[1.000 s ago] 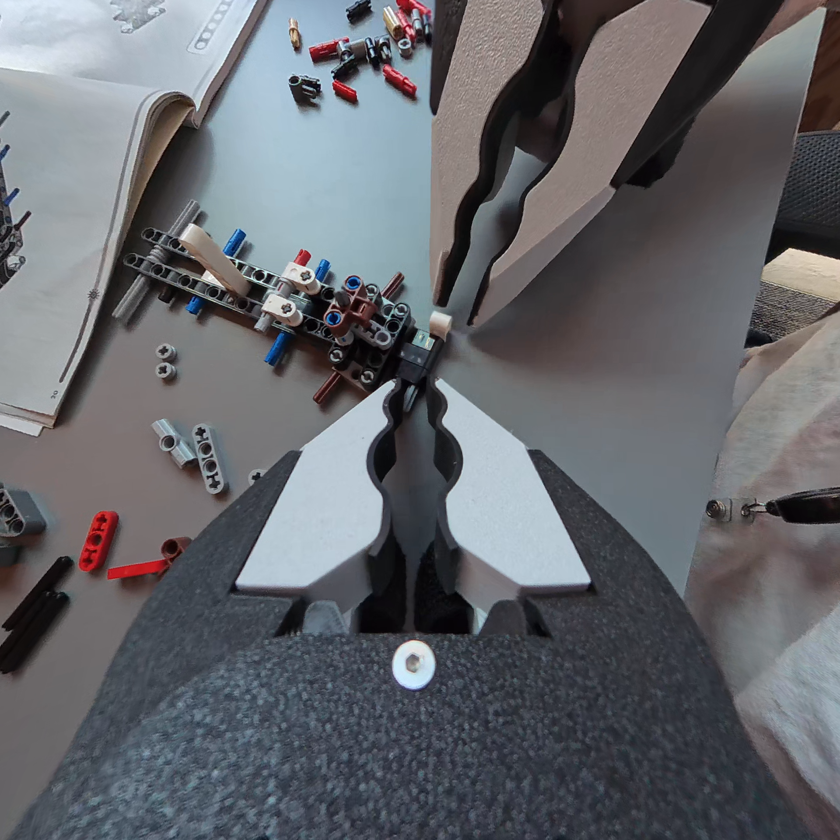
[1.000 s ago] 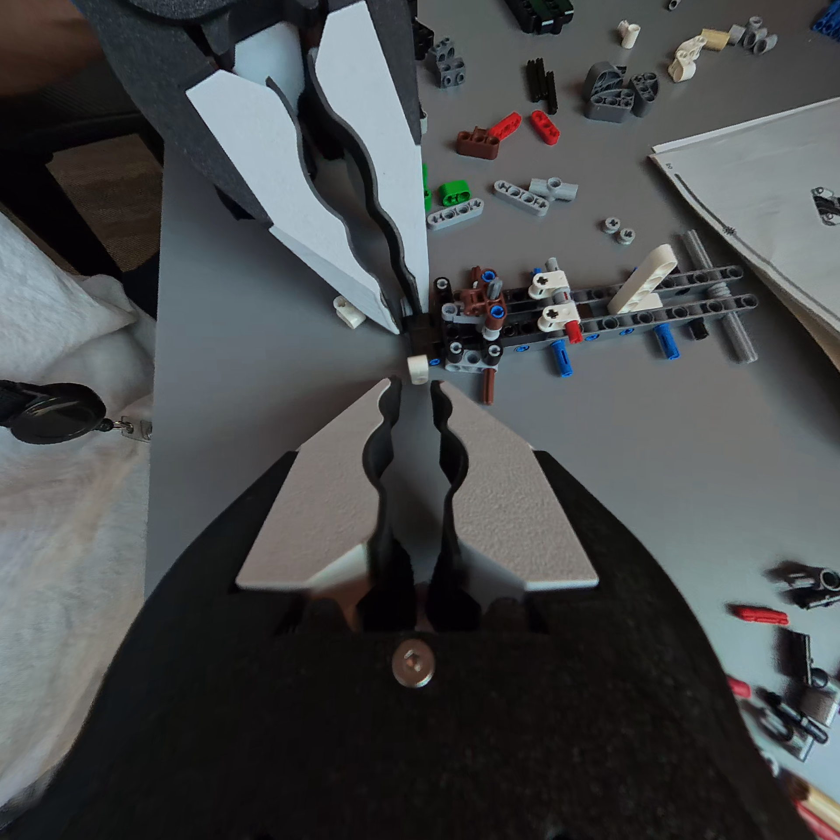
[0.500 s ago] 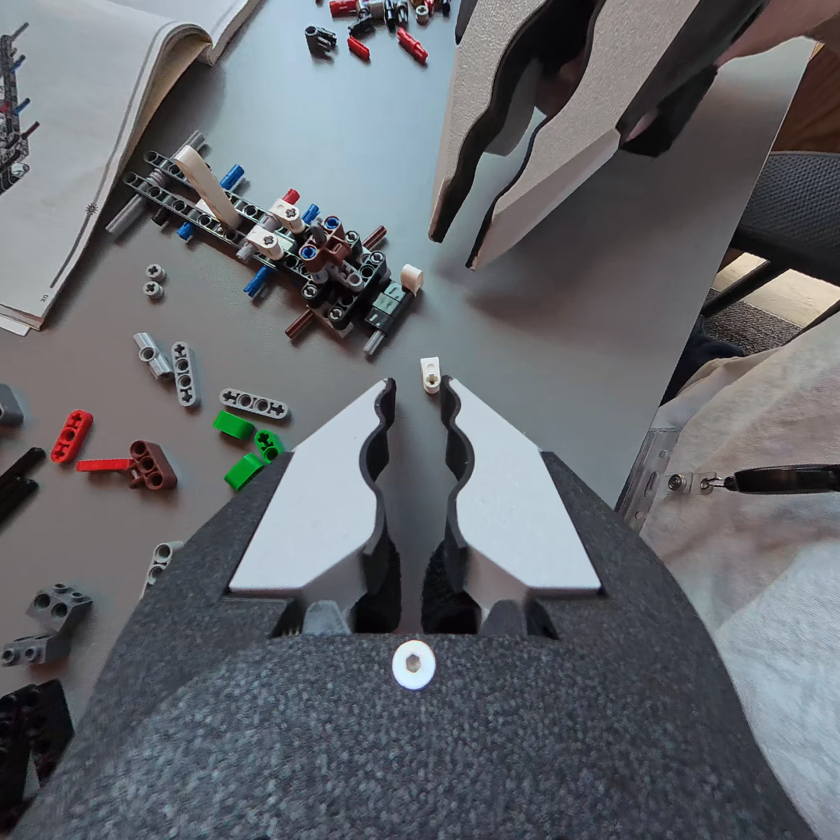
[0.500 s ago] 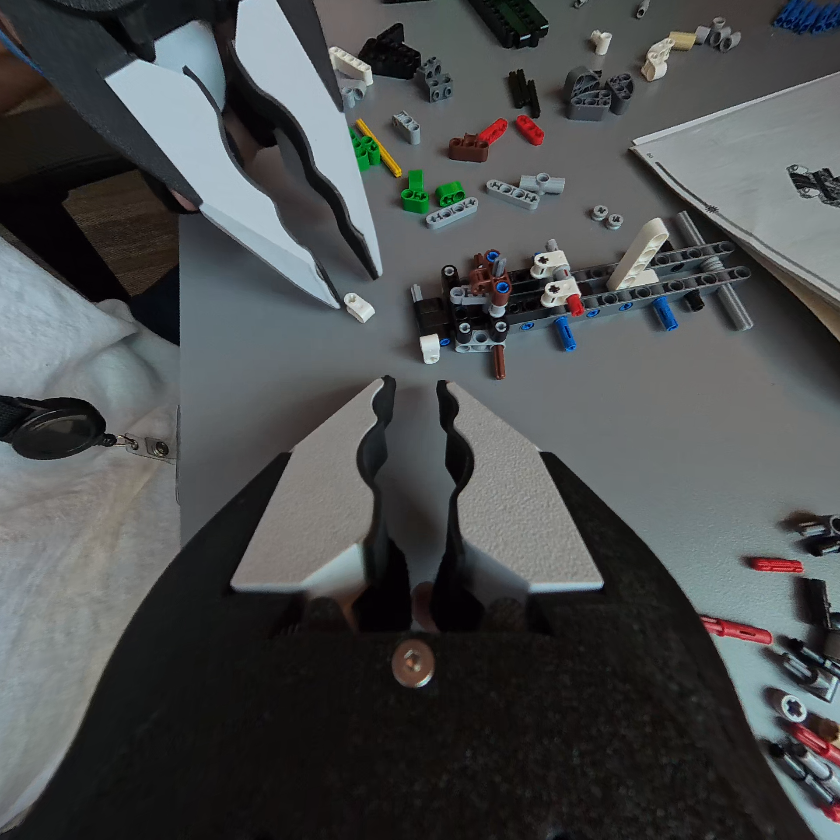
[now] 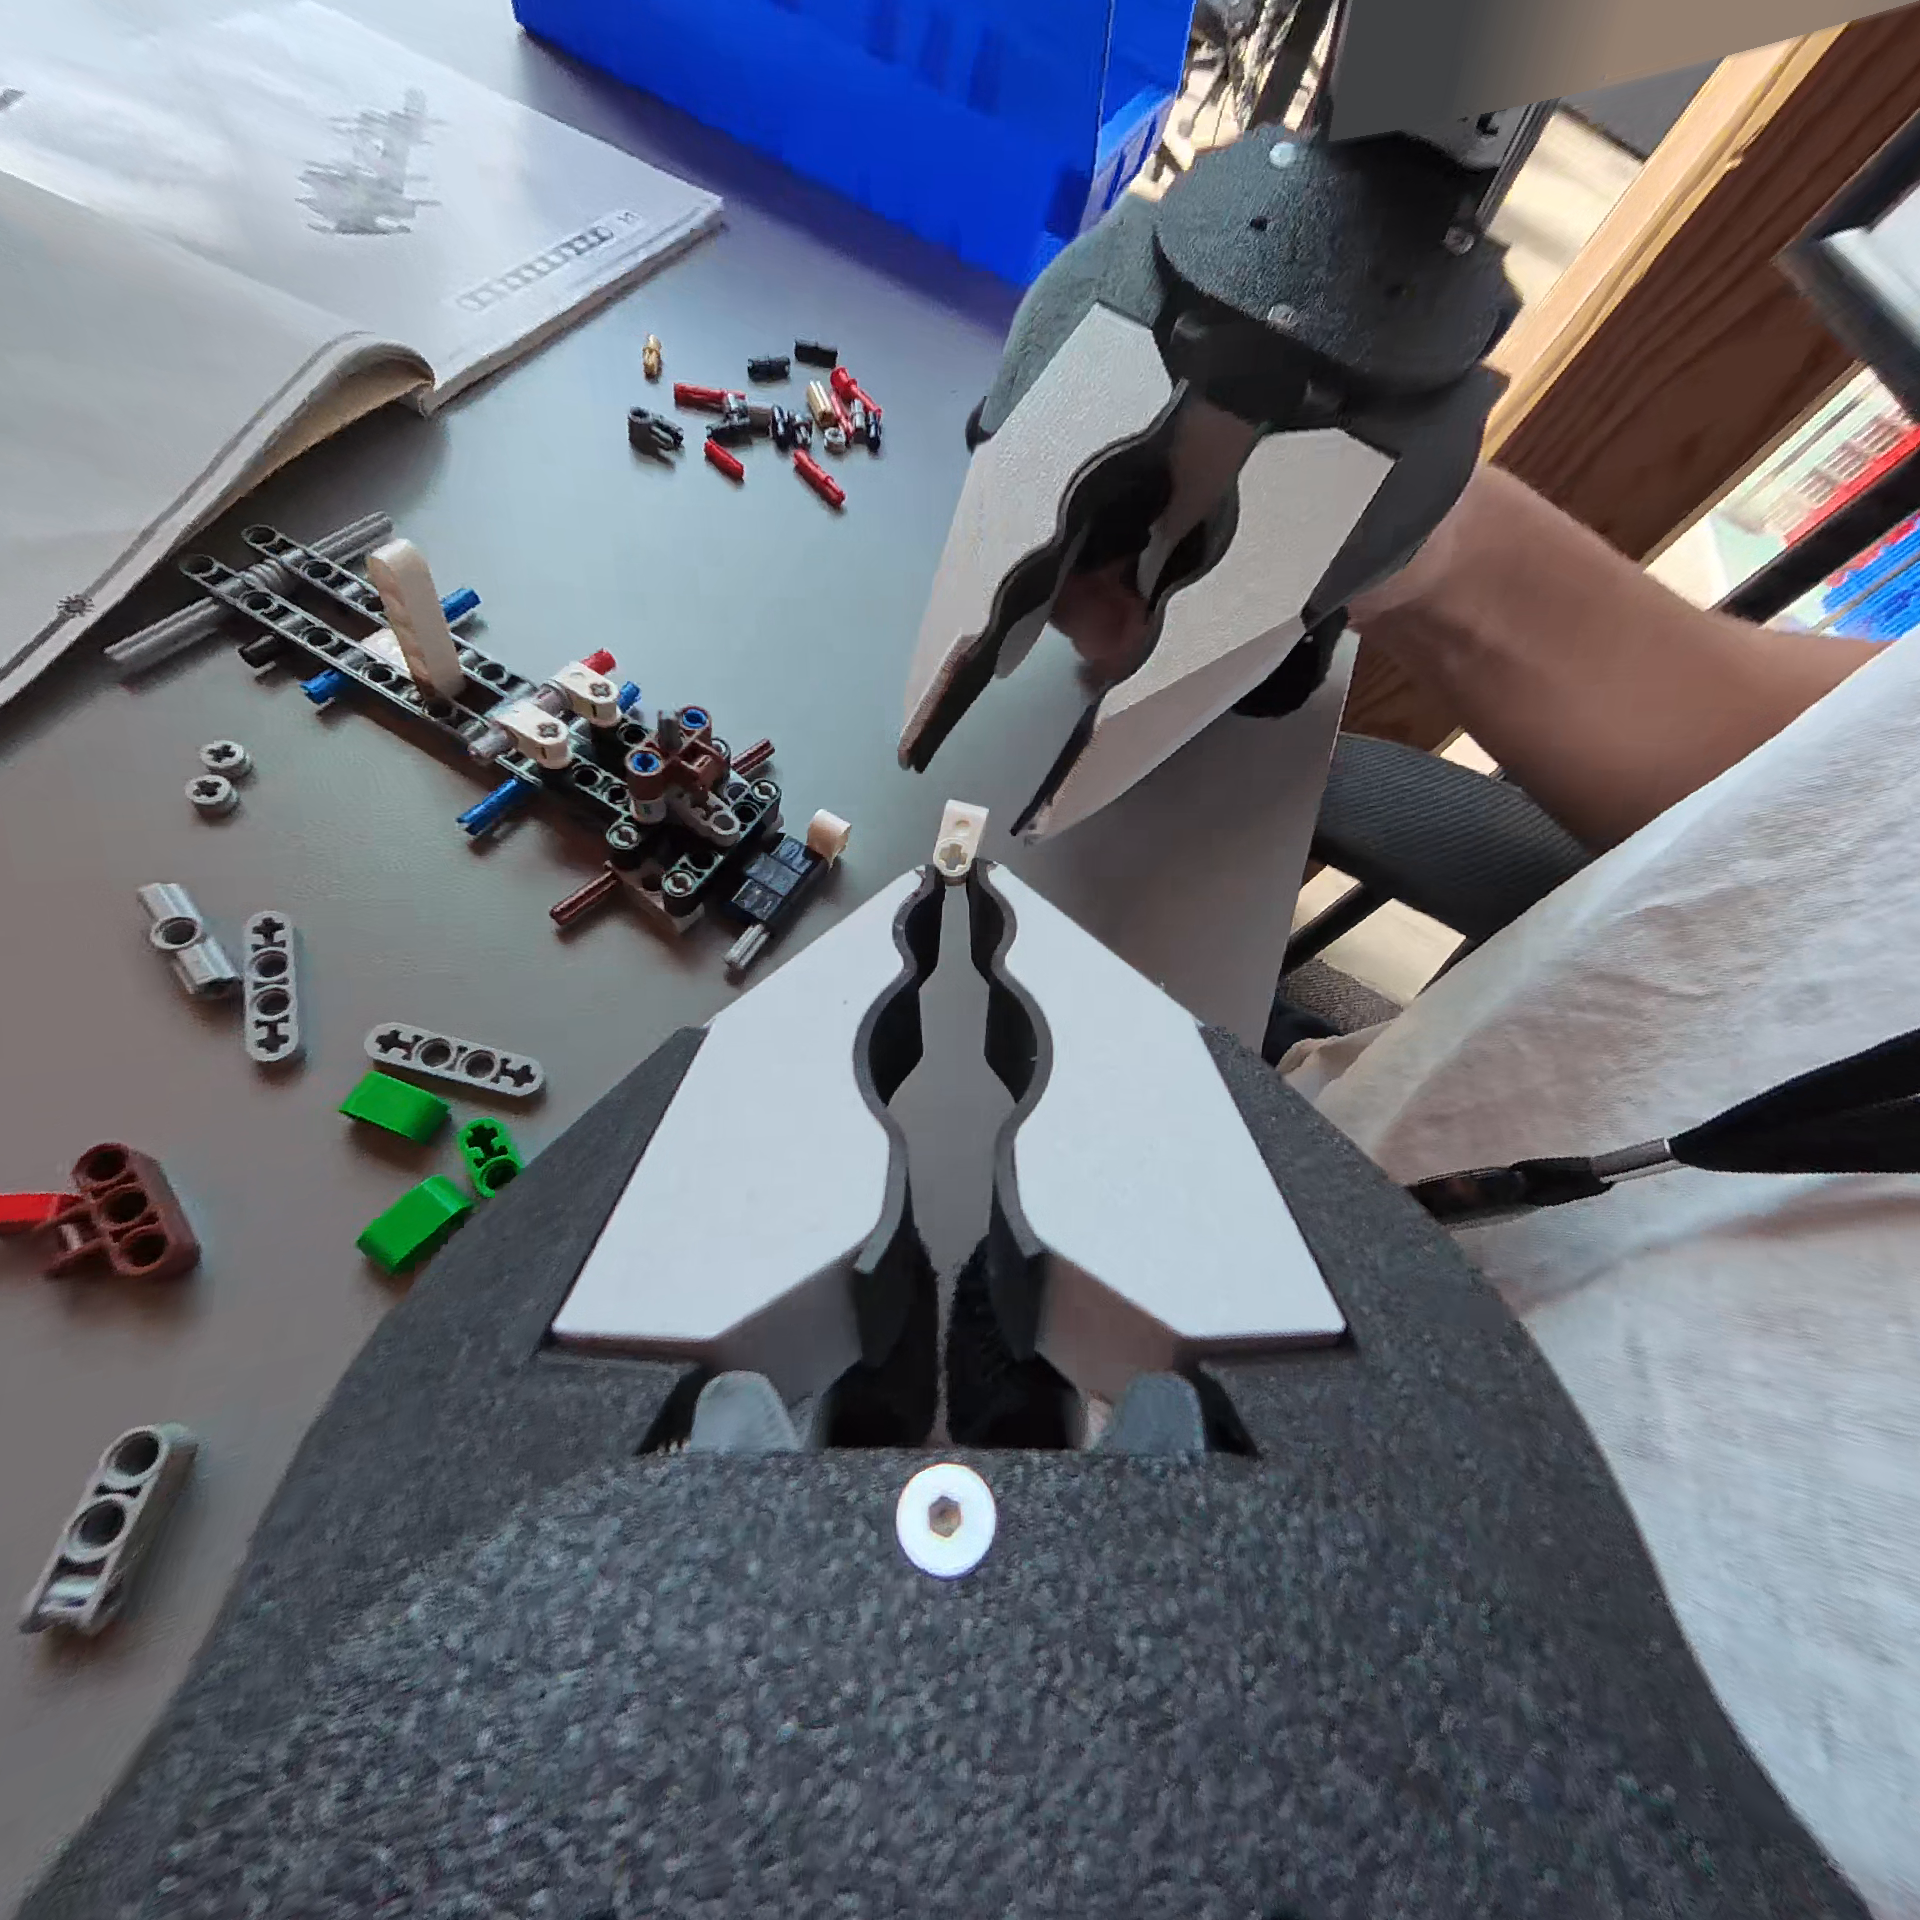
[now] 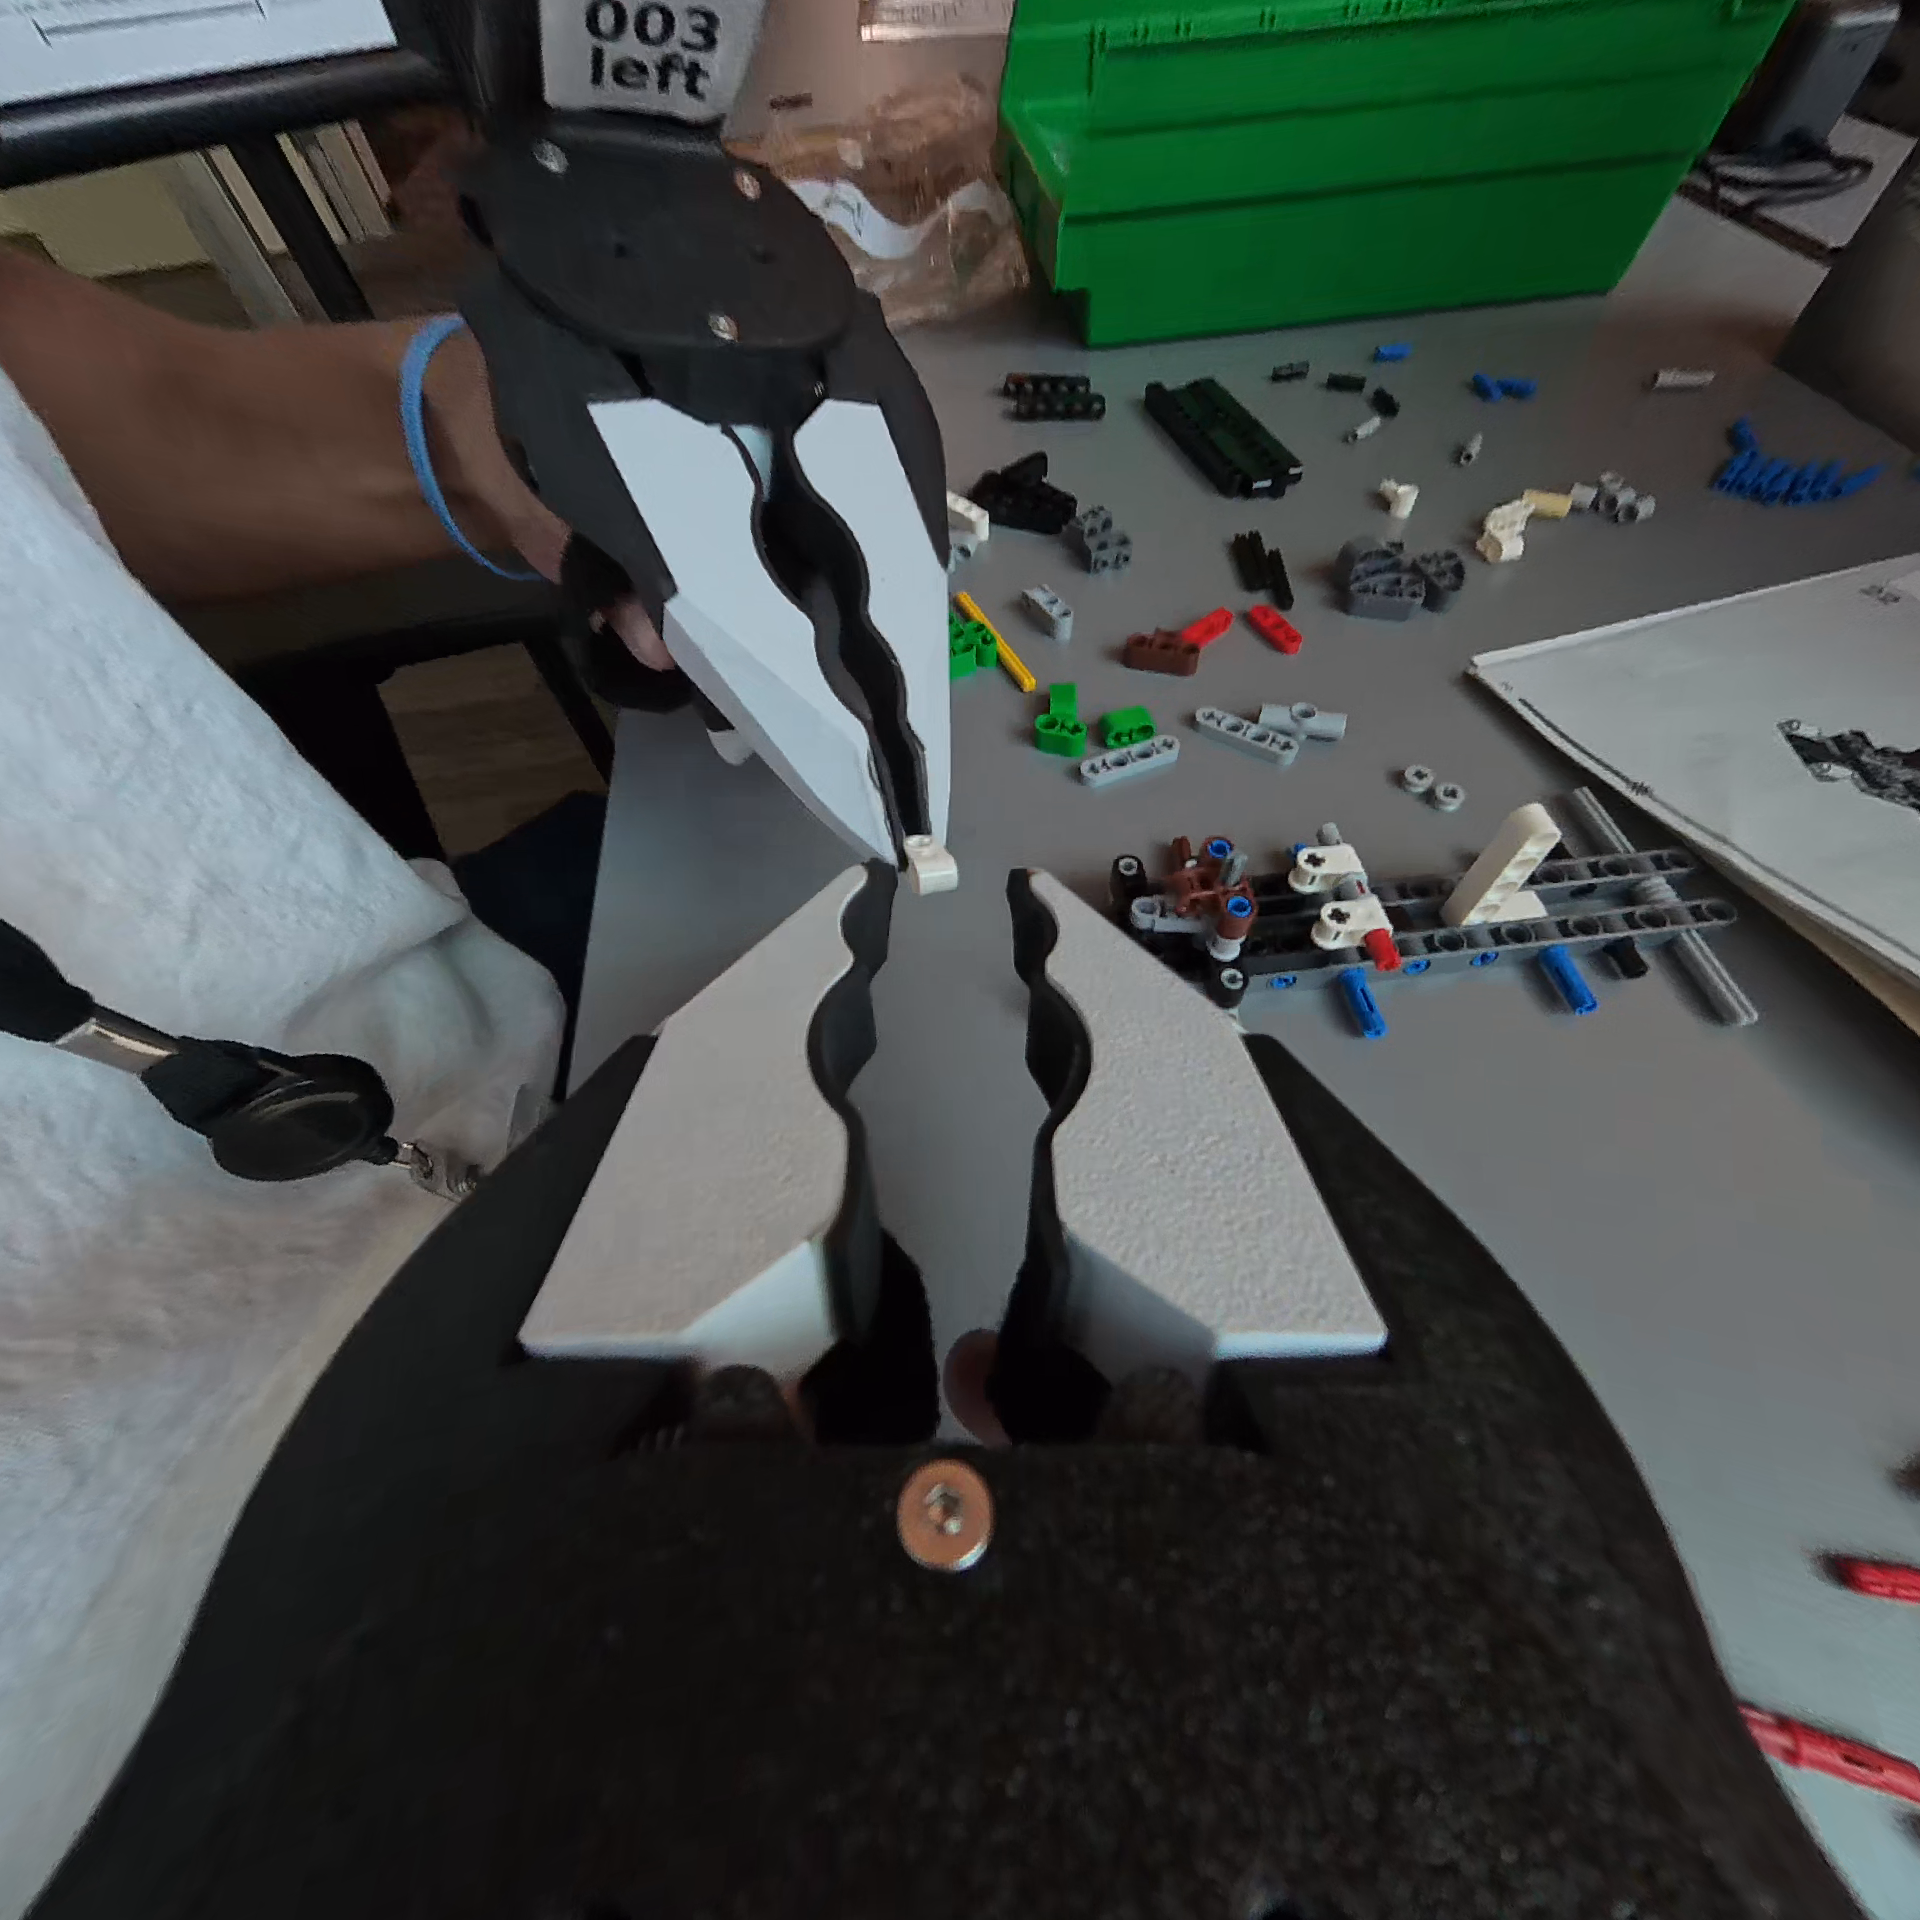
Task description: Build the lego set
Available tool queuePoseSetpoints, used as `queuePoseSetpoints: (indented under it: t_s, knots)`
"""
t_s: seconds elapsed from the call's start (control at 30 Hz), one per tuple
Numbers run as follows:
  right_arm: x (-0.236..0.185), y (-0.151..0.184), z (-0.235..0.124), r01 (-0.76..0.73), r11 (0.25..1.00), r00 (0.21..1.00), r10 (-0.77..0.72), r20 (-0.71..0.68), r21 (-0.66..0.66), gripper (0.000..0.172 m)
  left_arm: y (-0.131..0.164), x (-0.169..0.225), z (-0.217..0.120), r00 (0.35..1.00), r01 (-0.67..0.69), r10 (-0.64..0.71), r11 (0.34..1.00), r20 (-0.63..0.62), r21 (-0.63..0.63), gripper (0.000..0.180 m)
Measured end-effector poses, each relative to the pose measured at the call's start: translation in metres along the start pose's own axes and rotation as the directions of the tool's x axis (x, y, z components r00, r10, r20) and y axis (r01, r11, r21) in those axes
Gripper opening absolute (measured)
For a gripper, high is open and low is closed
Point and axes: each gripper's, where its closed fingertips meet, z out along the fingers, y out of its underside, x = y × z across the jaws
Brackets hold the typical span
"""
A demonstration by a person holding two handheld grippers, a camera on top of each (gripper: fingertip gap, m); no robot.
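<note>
Nearest us, the left gripper pinches a small white connector between its fingertips, lifted clear of the grey surface. Just beyond it, the right gripper hangs wide open with nothing in its grasp, tips near that connector. Left of both lies the half-built beam assembly, and farther off we see what looks like loose red and black pins.

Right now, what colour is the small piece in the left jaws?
White piece, clearest in the left wrist view.
</note>
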Motion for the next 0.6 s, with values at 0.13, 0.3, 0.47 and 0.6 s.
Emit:
queuePoseSetpoints:
  t_s: [0.13,0.3,0.47,0.6]
  knots:
    - [-0.007,-0.01,0.0,-0.091,0.994,0.991,0.085,0.1,0.059,0.023,-0.011,0.002,-0.007,1.0,-0.026,0.026,0.997,-0.003,0.073,0.004]
    - [0.003,-0.005,-0.011,-0.095,0.995,0.995,0.093,0.047,0.034,0.012,-0.011,0.004,-0.009,1.0,-0.015,0.015,0.997,-0.002,0.07,0.003]
    - [0.007,0.003,-0.024,-0.133,0.991,0.991,0.134,0.025,-0.023,0.025,-0.01,0.003,-0.011,0.994,0.107,-0.105,0.992,-0.043,0.072,0.003]
    - [-0.014,-0.005,-0.021,-0.218,0.976,0.968,0.213,0.132,0.024,0.025,-0.015,0.018,-0.008,0.978,0.176,-0.163,0.98,-0.131,0.089,0.002]
